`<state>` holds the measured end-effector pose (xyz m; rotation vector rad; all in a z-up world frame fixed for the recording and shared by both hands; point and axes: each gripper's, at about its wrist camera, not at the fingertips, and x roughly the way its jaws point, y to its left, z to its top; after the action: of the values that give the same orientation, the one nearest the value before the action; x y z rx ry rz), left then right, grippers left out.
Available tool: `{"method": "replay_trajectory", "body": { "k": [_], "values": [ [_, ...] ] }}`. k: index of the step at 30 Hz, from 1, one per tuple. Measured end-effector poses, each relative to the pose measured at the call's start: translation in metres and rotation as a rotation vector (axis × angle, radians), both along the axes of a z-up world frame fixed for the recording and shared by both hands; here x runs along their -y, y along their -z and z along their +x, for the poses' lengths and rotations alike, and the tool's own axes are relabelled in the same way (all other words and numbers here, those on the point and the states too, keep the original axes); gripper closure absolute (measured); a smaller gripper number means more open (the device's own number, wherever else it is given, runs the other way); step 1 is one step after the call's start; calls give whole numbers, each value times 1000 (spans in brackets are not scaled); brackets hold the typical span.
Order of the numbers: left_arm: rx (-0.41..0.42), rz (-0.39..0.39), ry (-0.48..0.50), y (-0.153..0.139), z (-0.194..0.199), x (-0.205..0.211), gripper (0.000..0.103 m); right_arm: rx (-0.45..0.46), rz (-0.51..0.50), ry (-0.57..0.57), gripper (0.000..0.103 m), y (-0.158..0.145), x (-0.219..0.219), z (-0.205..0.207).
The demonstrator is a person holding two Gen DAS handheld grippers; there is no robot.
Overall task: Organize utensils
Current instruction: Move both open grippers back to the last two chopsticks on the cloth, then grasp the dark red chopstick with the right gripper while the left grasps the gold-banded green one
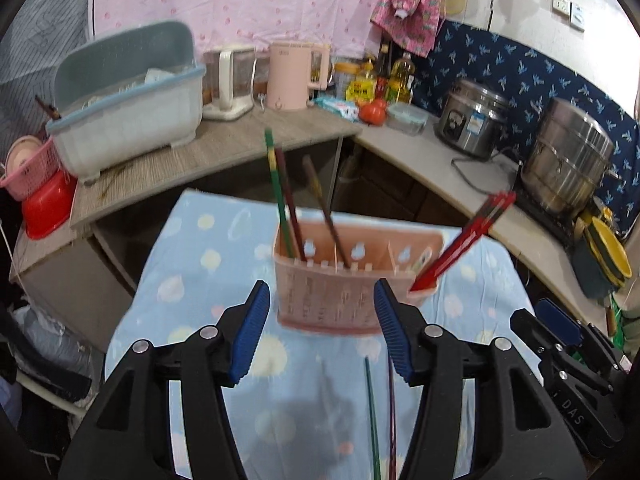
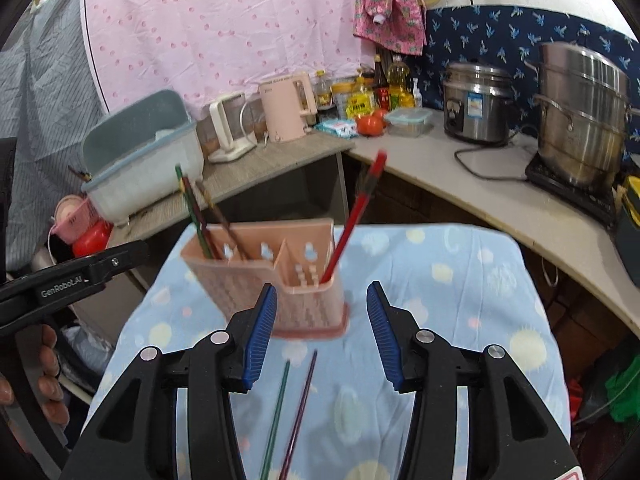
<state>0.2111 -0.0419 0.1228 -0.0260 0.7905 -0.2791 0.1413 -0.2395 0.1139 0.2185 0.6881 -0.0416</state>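
Both grippers, the left gripper (image 1: 322, 328) and the right gripper (image 2: 322, 330), stand open and empty before the pink utensil holder (image 1: 332, 280); two chopsticks (image 2: 288, 408) lie in front of it.

The utensil holder (image 1: 344, 280) is pale pink with small cut-out holes. It stands on a light blue cloth (image 1: 208, 264) dotted with white, yellow and pink spots. In it stand a green chopstick (image 1: 276, 184), dark maroon chopsticks (image 1: 290, 204) and a bright red pair (image 1: 460, 240). On the cloth lie a green chopstick (image 2: 278, 412) and a purple one (image 2: 300, 412). Each gripper (image 1: 322, 328) (image 2: 322, 332) is black with blue ribbed pads. The curtain (image 2: 224, 32) is pink with darker pink dots; the wall cloth (image 2: 500, 36) is navy with light blue sprigs.
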Motion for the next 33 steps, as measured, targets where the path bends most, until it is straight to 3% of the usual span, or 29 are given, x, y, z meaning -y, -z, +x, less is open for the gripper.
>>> {"method": "replay_trajectory", "body": {
  "k": [11,17,25,33],
  "values": [
    [-157,49,-14,81,-52,-14,52,-195,11,-17,57,82,-20,-55],
    [-237,86,-23,120,-80,-18,52,-257,-25,-63,57,113,-46,-77],
    [-281,134,-28,150,-112,-19,52,-304,-34,-100,59,138,-67,-95],
    [-287,161,-31,164,-127,-17,52,-342,-33,-111,70,154,-78,-98]
  ]
}}
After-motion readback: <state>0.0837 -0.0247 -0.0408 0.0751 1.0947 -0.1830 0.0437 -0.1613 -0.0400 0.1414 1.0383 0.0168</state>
